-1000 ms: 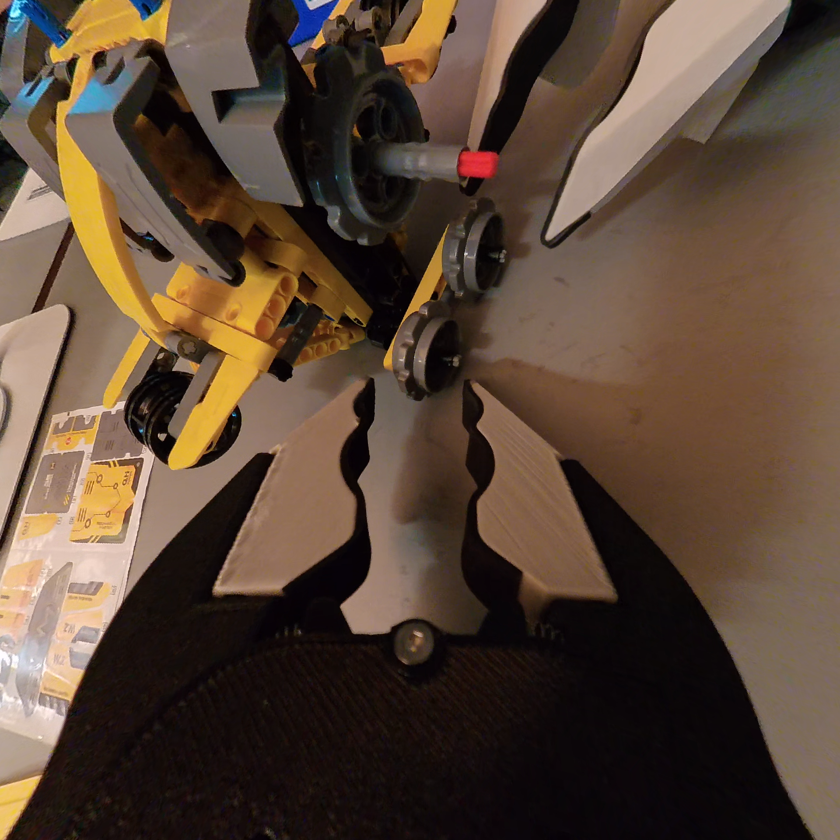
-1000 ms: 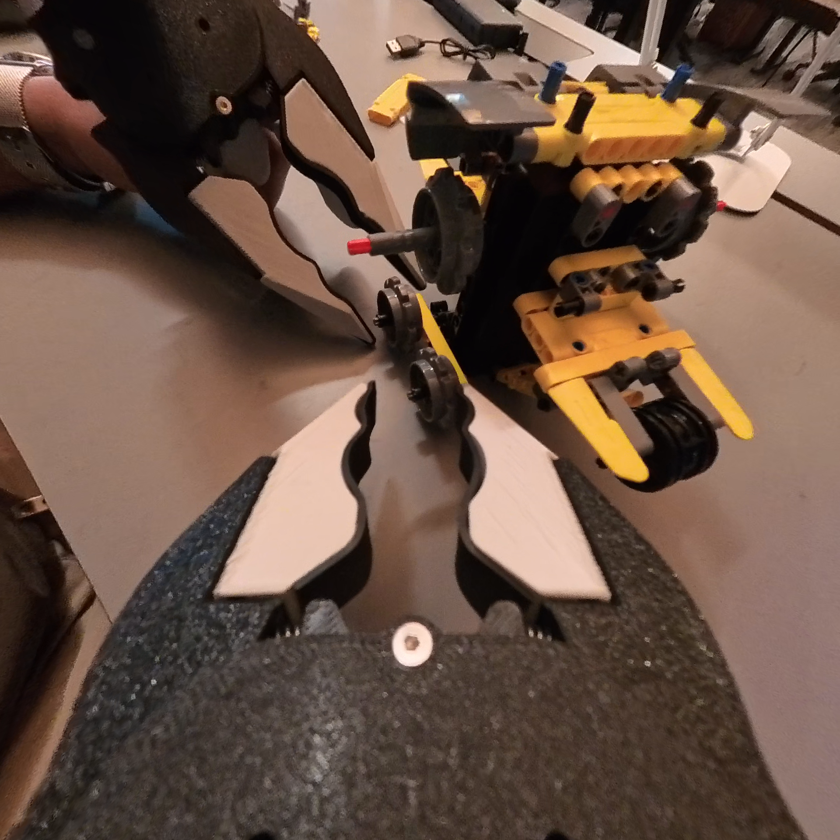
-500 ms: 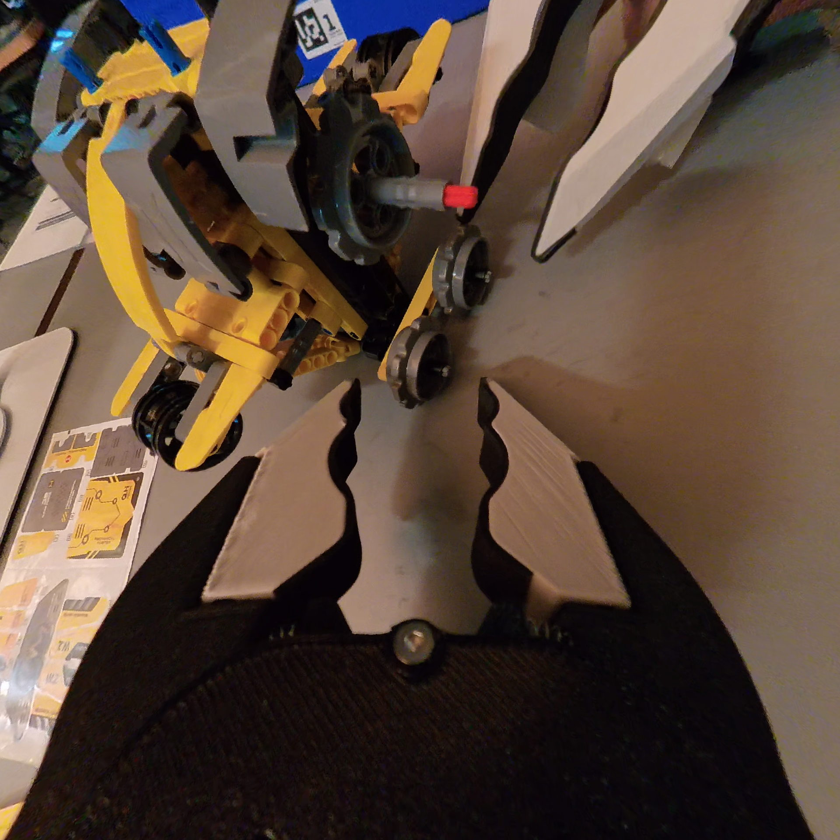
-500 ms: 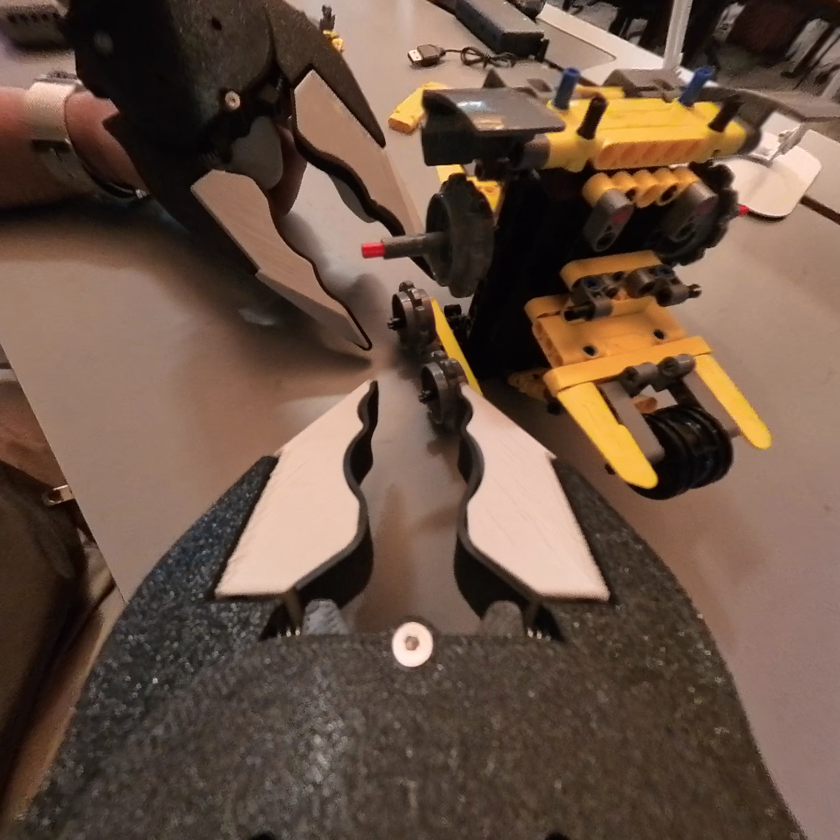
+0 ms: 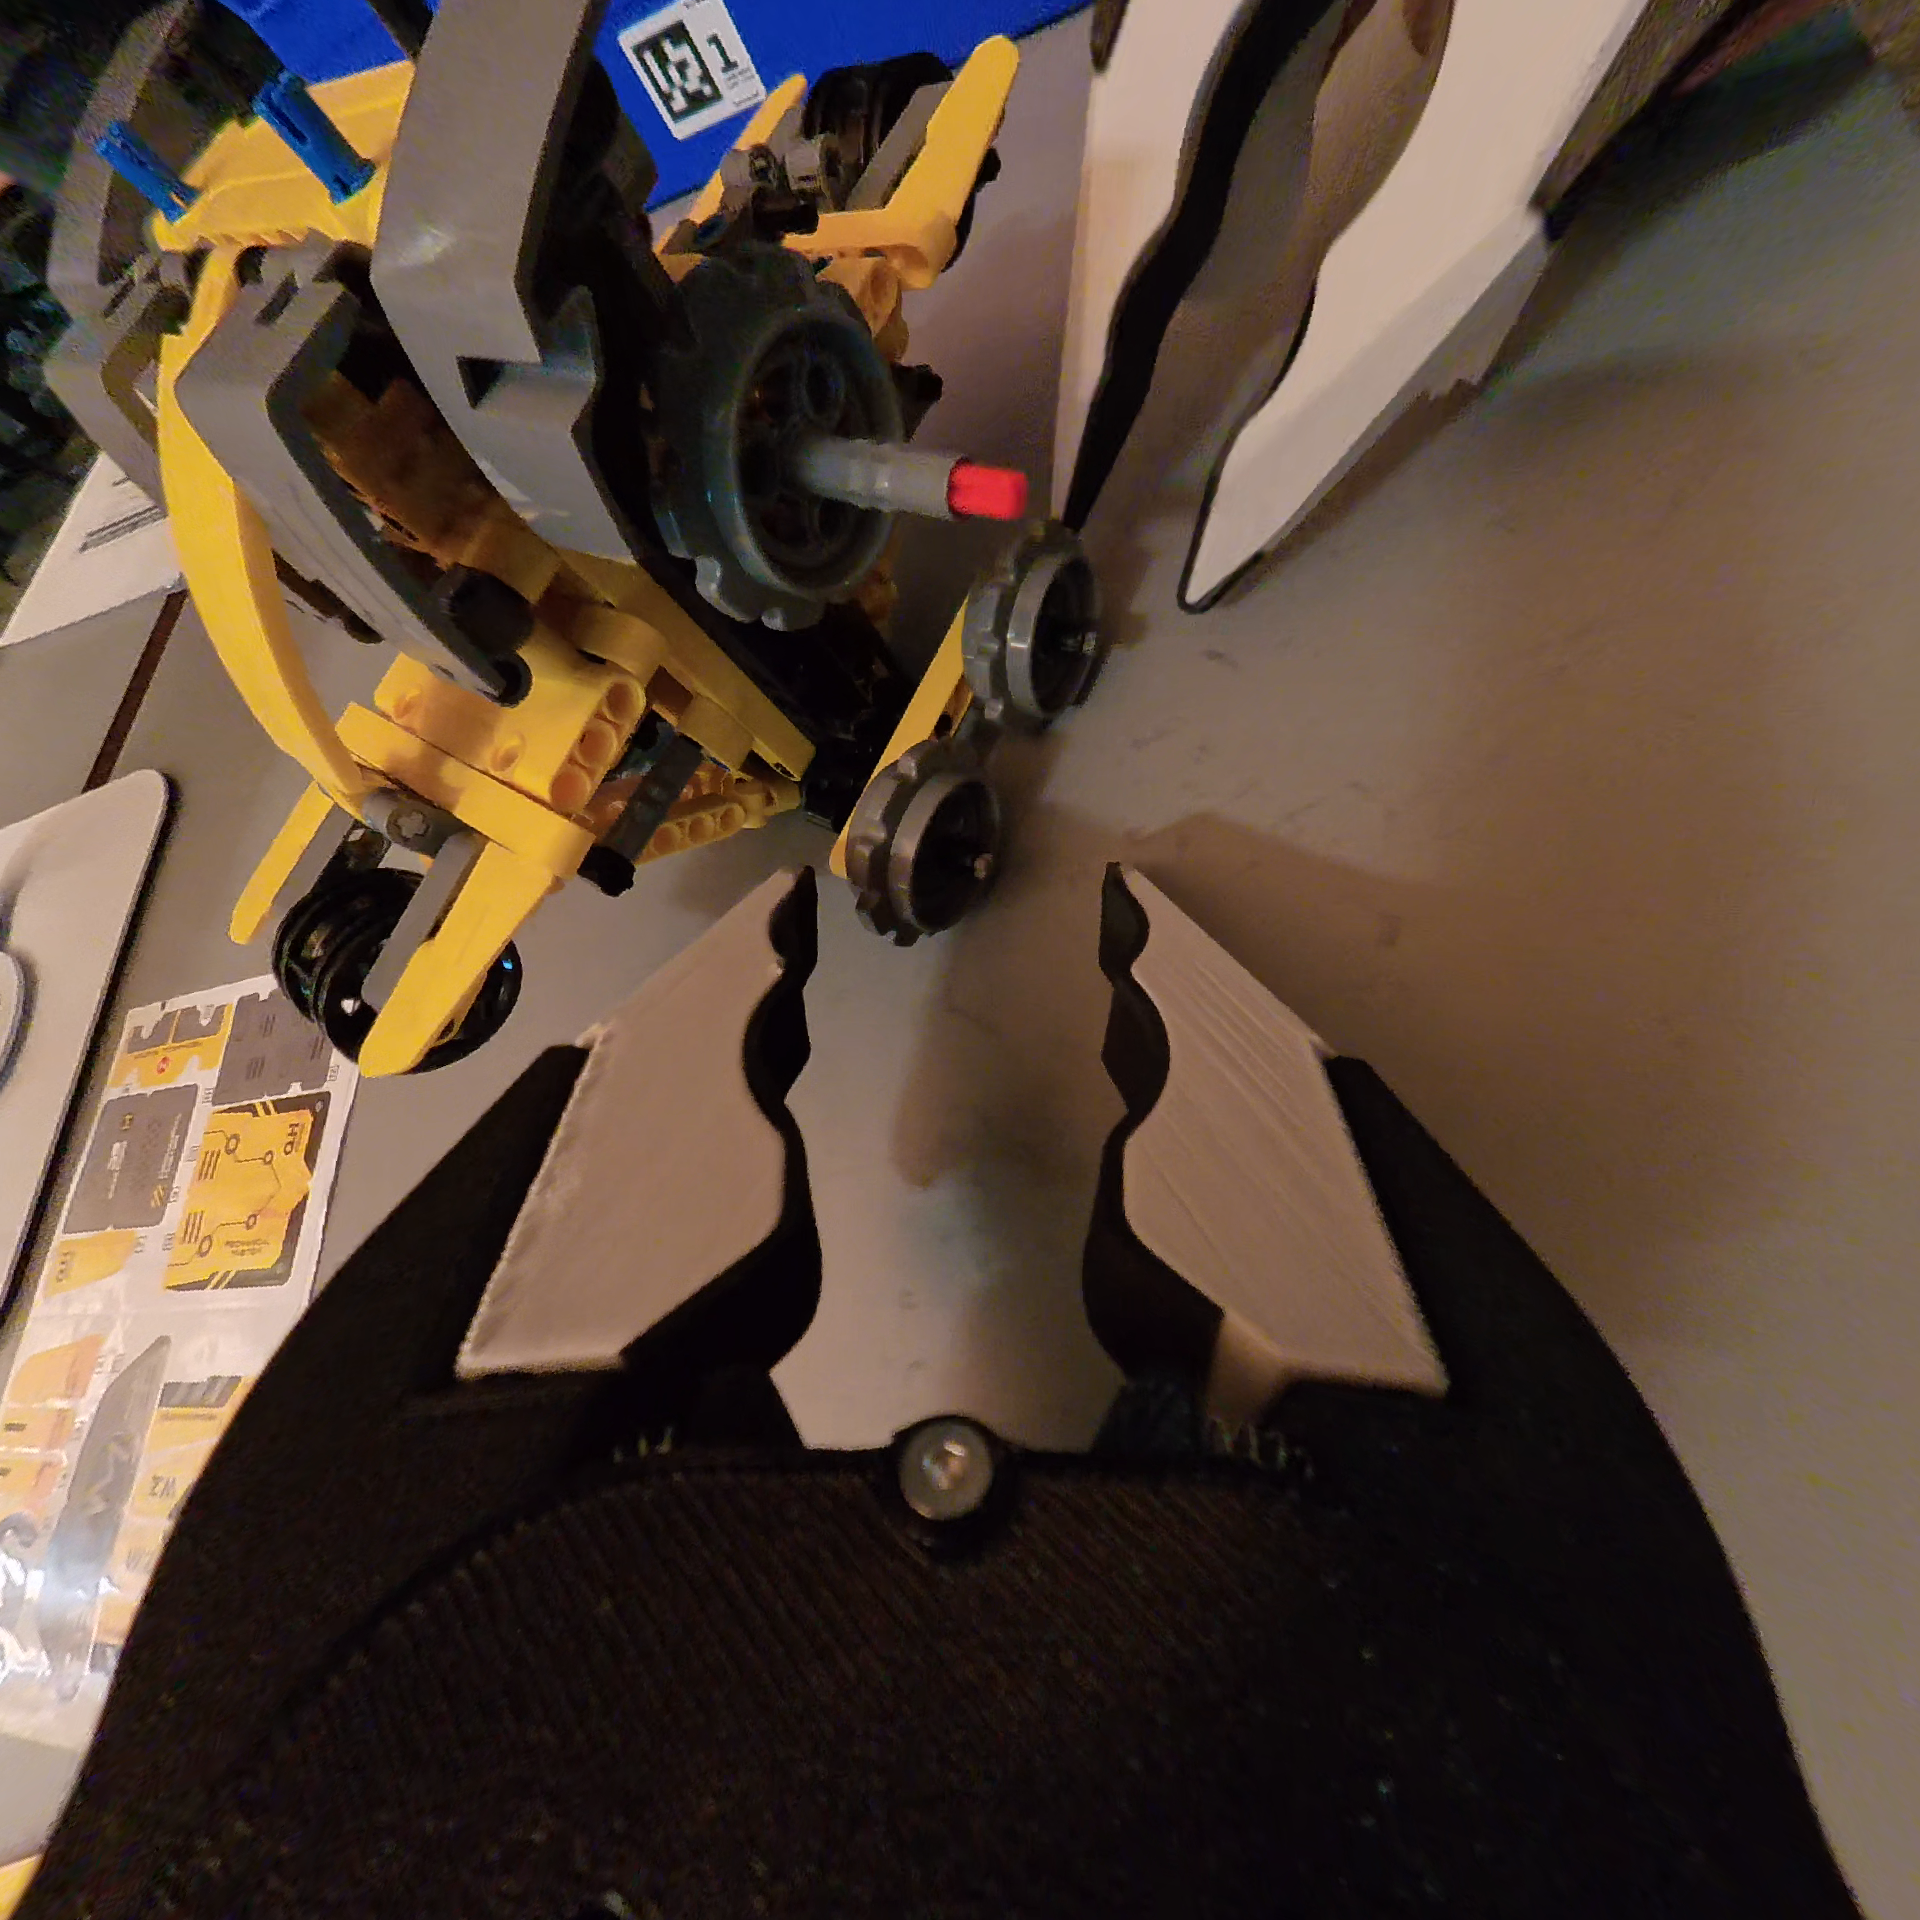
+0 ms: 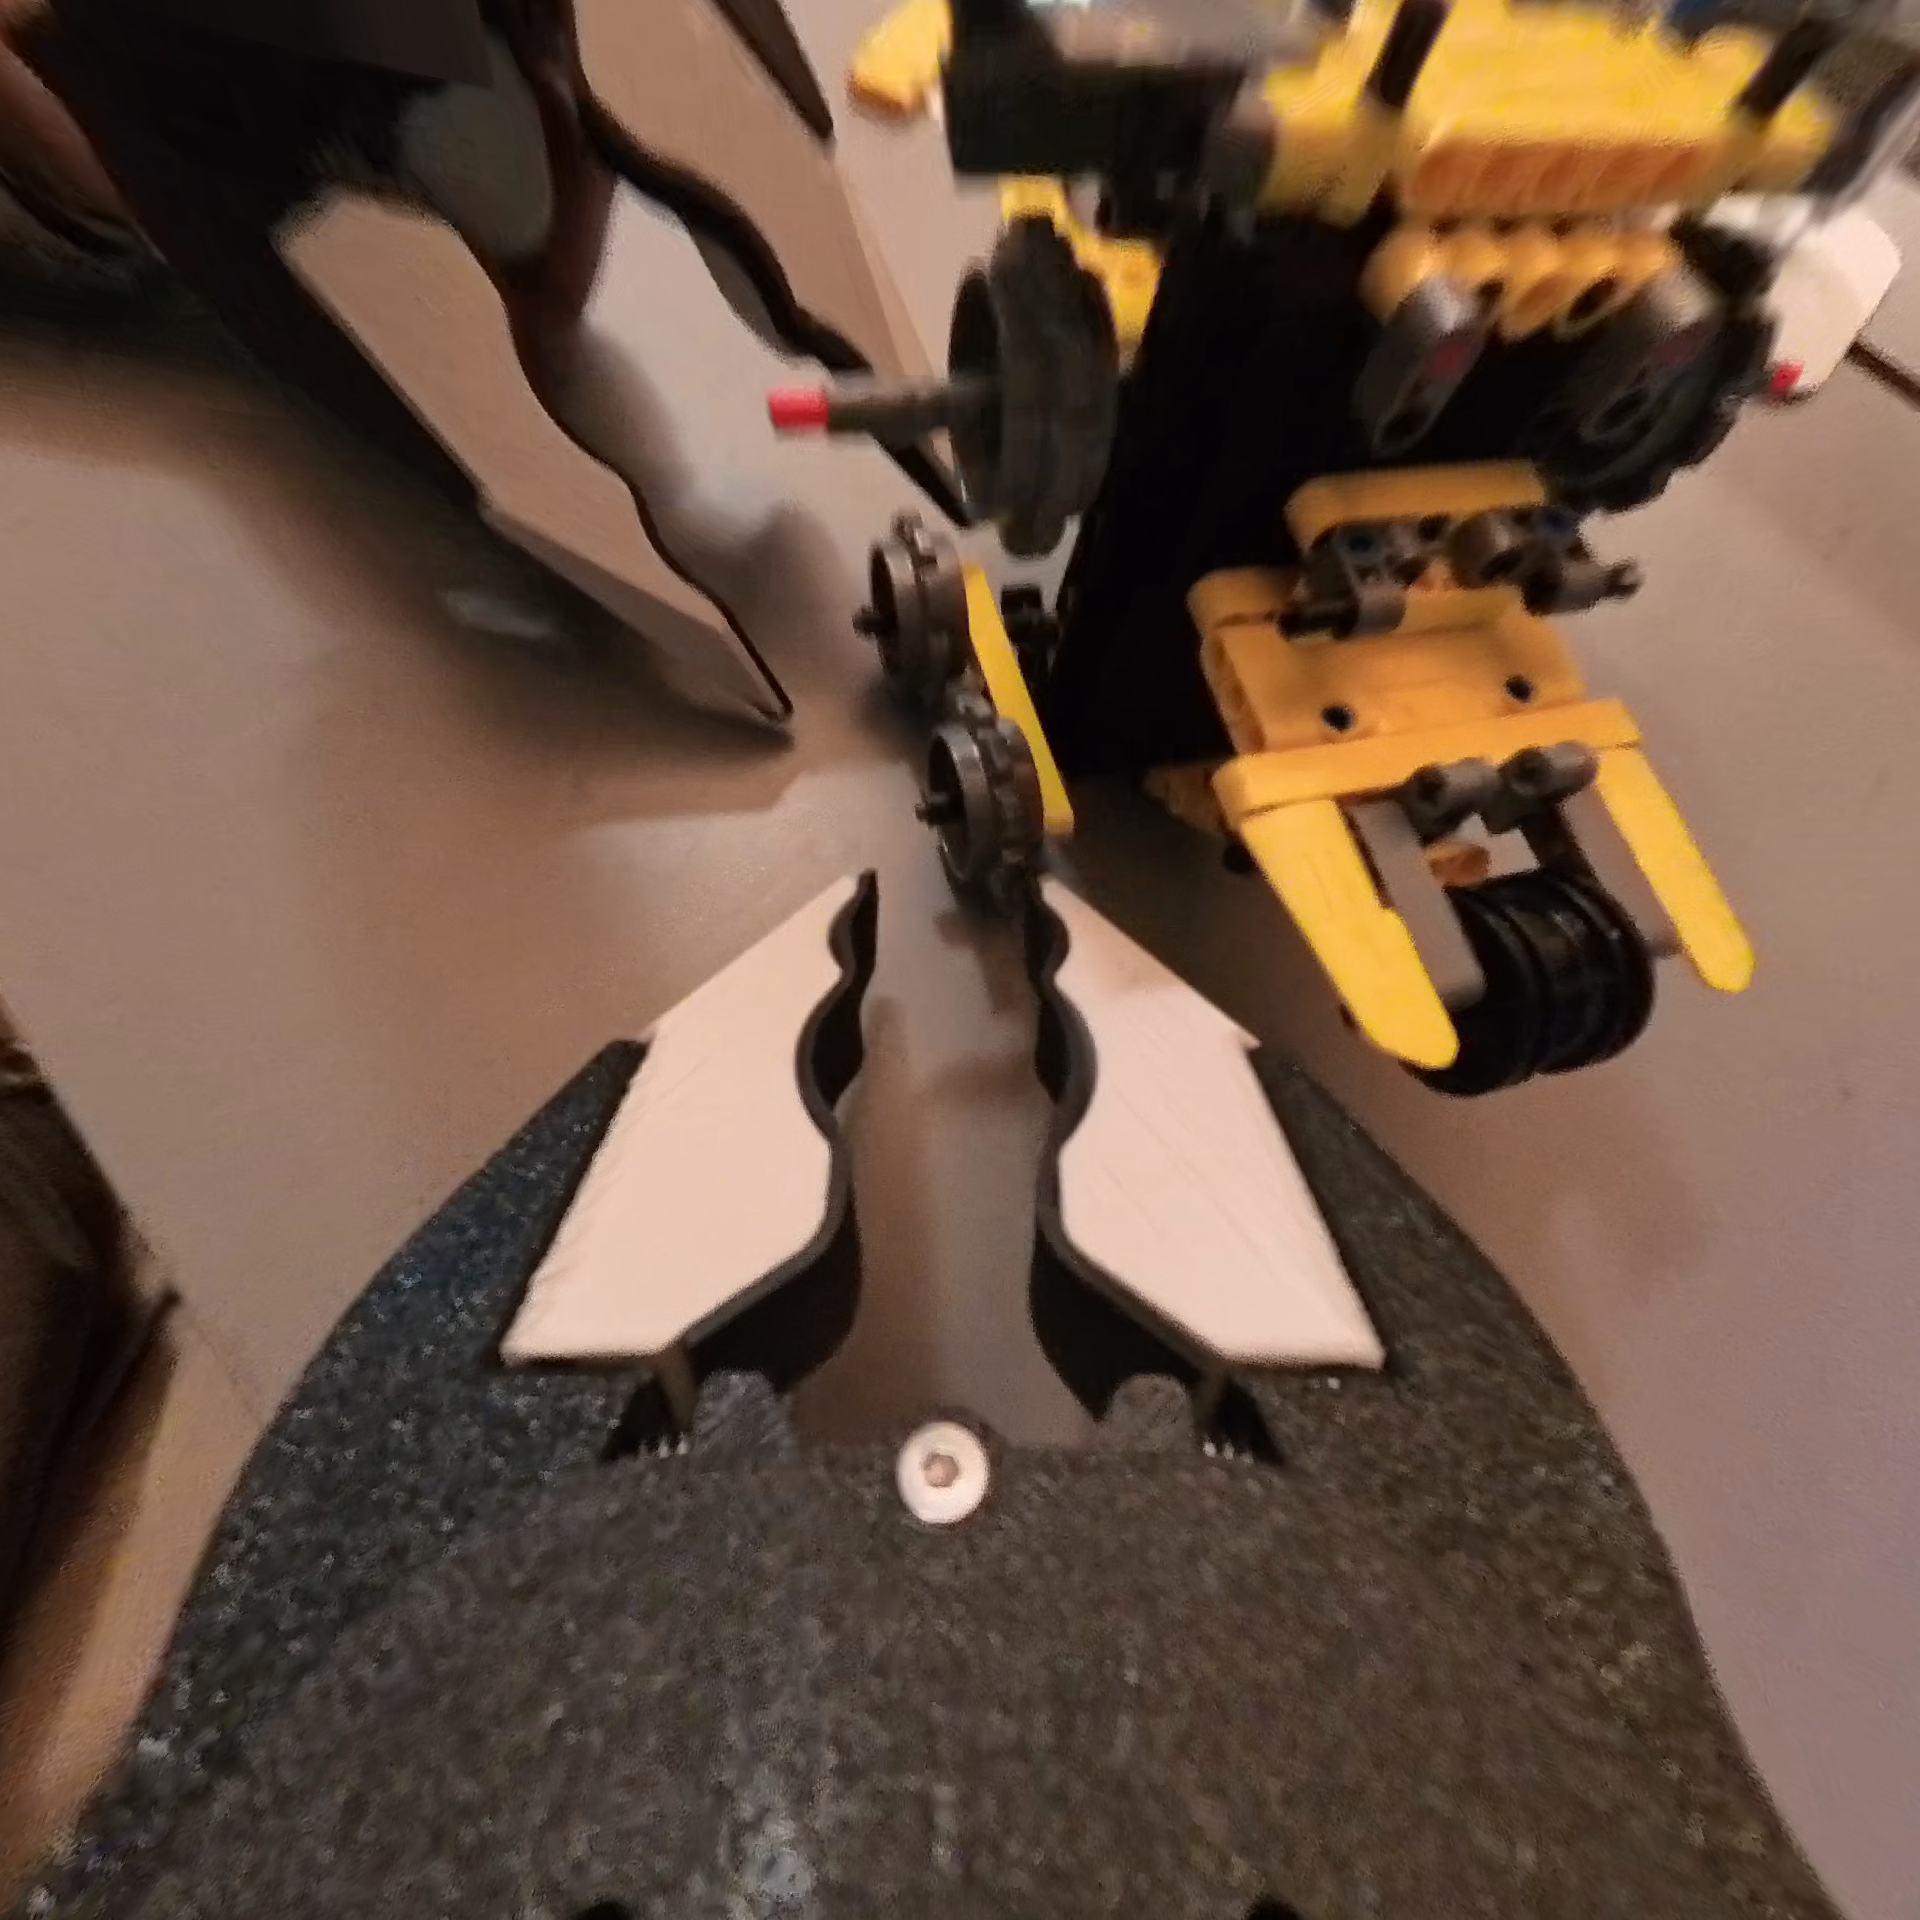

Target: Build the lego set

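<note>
A yellow, grey and black brick-built vehicle model (image 5: 468,644) (image 6: 1382,665) stands on the grey table (image 5: 1610,987). A large dark gear wheel (image 5: 790,457) on its side carries a grey axle with a red tip (image 5: 982,490) (image 6: 798,405). Two small grey toothed wheels sit low on that side. My left gripper (image 5: 956,883) is open, with one small wheel (image 5: 920,847) just ahead of its fingertips. My right gripper (image 6: 951,888) is open and empty, its right fingertip beside the other small wheel (image 6: 977,816). It also shows in the left wrist view (image 5: 1132,561), facing the left one (image 6: 769,717).
A sticker sheet (image 5: 177,1195) and a flat white pad (image 5: 62,935) lie left of the model. A blue box (image 5: 883,31) stands behind it. The table's edge (image 6: 145,1320) runs close on the right gripper's left. The right wrist view is blurred. There is about 7 cm between the tips of the two grippers.
My left gripper's fingers have opened wider. My right gripper has moved closer to the model and its fingers have narrowed slightly. The model has stayed in place.
</note>
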